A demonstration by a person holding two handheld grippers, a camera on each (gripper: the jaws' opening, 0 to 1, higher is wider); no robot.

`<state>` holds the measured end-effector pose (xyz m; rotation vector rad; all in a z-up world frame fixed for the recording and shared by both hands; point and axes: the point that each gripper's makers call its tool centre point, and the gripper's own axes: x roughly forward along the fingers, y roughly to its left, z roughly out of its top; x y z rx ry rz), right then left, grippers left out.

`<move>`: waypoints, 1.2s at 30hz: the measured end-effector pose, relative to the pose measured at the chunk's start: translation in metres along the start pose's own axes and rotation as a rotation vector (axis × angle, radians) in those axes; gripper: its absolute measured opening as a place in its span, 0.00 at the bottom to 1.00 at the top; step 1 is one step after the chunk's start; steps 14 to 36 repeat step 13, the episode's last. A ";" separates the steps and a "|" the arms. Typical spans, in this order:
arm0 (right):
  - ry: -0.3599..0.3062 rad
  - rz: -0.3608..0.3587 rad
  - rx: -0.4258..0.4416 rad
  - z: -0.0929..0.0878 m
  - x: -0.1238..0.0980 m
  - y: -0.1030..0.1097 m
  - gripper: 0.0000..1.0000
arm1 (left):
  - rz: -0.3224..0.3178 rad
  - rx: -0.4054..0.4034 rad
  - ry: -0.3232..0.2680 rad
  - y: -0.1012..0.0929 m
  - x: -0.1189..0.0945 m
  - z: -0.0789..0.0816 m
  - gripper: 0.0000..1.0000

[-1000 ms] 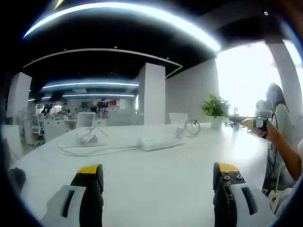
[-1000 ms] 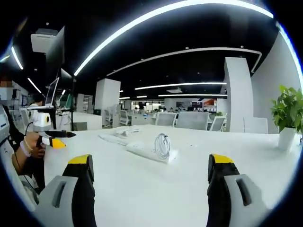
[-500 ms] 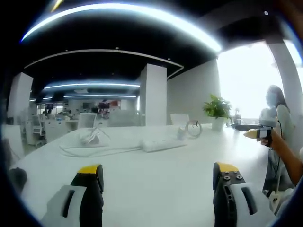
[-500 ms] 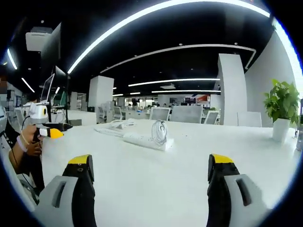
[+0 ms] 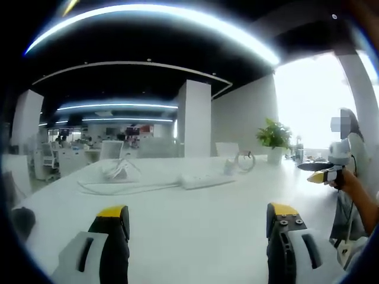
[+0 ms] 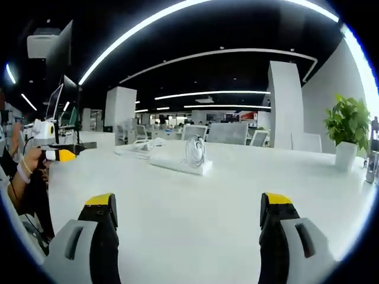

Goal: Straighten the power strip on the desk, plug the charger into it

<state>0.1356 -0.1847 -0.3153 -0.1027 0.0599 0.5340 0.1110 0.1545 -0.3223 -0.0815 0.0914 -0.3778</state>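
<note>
Both grippers were held low over the white desk (image 5: 195, 231), level and pointing forward across it. In the left gripper view the left gripper (image 5: 198, 222) had its jaws set wide apart with nothing between them; in the right gripper view the right gripper (image 6: 188, 210) stood the same way, wide and empty.

In the left gripper view the right gripper (image 5: 323, 173) came in at the right edge, held up above the desk by a hand (image 5: 345, 178). In the right gripper view the left gripper (image 6: 56, 152) showed at the left edge, also raised, in the other hand (image 6: 29, 163).

The power strip (image 5: 206, 180) lay flat on the desk well ahead of both grippers, touching neither. In the right gripper view the strip (image 6: 176, 164) ran slantwise, with a coiled white cable (image 6: 195, 151) standing on it. The charger (image 5: 228, 167) seemed to sit at the strip's far end, too small to make out clearly. A loose white cord (image 5: 115, 180) trailed to the left of the strip. A potted plant (image 6: 347, 133) stood well off to the right.
</note>
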 end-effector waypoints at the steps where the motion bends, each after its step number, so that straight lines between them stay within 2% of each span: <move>1: -0.002 0.000 0.000 0.001 0.000 0.000 1.00 | 0.001 -0.001 -0.001 0.000 0.000 0.000 0.99; 13: 0.035 -0.007 -0.047 -0.002 0.000 0.006 0.99 | -0.001 -0.005 0.001 0.001 -0.001 -0.002 0.99; 36: 0.035 -0.007 -0.047 -0.002 0.000 0.006 0.99 | -0.001 -0.005 0.001 0.001 -0.001 -0.002 0.99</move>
